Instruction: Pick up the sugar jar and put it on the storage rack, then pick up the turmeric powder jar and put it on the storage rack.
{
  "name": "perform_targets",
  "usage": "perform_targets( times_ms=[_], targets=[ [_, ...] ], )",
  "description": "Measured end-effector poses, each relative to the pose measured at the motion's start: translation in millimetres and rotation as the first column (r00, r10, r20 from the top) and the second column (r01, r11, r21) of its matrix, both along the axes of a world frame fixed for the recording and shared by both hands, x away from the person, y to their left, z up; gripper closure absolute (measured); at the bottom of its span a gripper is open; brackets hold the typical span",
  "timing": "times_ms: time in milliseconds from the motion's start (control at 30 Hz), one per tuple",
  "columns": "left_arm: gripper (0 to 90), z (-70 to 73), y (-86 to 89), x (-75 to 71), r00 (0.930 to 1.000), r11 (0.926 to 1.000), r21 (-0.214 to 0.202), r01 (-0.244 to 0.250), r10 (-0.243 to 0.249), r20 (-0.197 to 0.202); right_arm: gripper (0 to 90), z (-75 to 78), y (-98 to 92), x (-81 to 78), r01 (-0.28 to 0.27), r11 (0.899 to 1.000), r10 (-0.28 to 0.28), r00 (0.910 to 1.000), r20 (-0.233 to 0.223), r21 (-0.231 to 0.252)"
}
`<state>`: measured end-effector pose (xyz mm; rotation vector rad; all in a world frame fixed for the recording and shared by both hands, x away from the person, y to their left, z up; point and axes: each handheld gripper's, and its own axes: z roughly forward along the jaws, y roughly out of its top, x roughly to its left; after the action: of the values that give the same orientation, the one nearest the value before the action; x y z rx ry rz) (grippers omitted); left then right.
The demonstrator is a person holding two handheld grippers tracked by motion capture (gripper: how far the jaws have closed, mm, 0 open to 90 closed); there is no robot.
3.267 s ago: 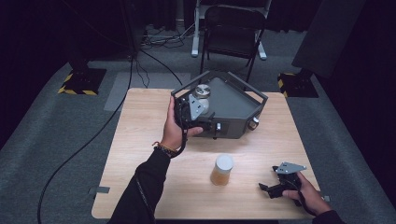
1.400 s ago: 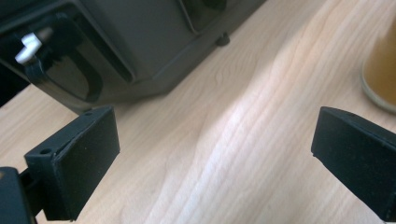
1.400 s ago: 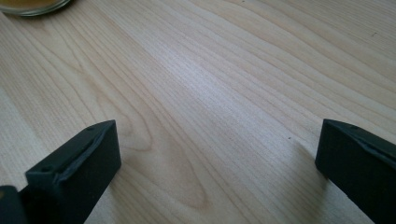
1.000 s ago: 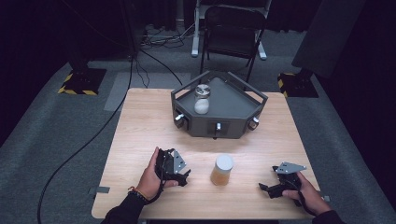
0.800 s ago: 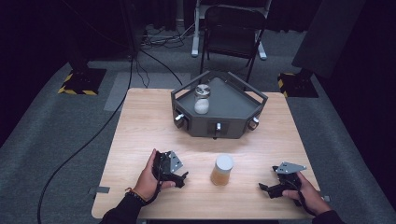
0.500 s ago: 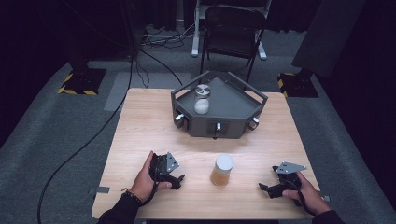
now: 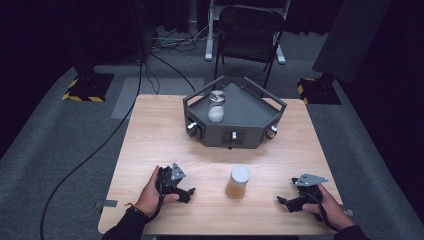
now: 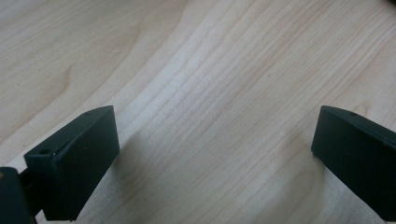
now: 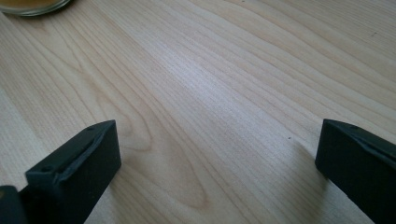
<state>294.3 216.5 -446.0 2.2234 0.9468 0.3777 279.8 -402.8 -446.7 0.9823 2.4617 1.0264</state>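
A jar of amber stuff with a white lid (image 7: 238, 182) stands on the wooden table (image 7: 150, 130) near its front, between my two grippers; its base (image 9: 32, 5) peeks in at the top left of the right gripper view. My left gripper (image 7: 187, 194) rests low on the table at the front left, open, jaws wide over bare wood (image 8: 215, 135). At the front right my right gripper (image 7: 284, 202) lies open too, nothing between its jaws (image 9: 215, 149). A jar of white powder with a metal lid (image 7: 216, 106) stands on a dark grey angular tray (image 7: 250, 107) at the back.
The tray carries knobs (image 7: 192, 127) along its front faces. Behind the table are a dark folding chair (image 7: 248, 30), floor cables (image 7: 170, 35) and stands with yellow-black bases (image 7: 85, 87). A cable (image 7: 85, 165) runs on the floor at the left.
My left gripper has come back from the tray, leaving the white-powder jar there, and settled low at the table's front left. The right gripper has stayed put.
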Motion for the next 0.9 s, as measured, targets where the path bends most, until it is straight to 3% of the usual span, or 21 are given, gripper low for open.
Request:
perform_targets(
  times_ms=[900],
  targets=[
    [0.0,0.2,3.0,6.5,0.9999,0.9999,-0.003,0.012,-0.012,-0.007,0.0,0.1,-0.2,-2.8,0.017,1.0,-0.017,0.9999,0.0,-0.001]
  ],
)
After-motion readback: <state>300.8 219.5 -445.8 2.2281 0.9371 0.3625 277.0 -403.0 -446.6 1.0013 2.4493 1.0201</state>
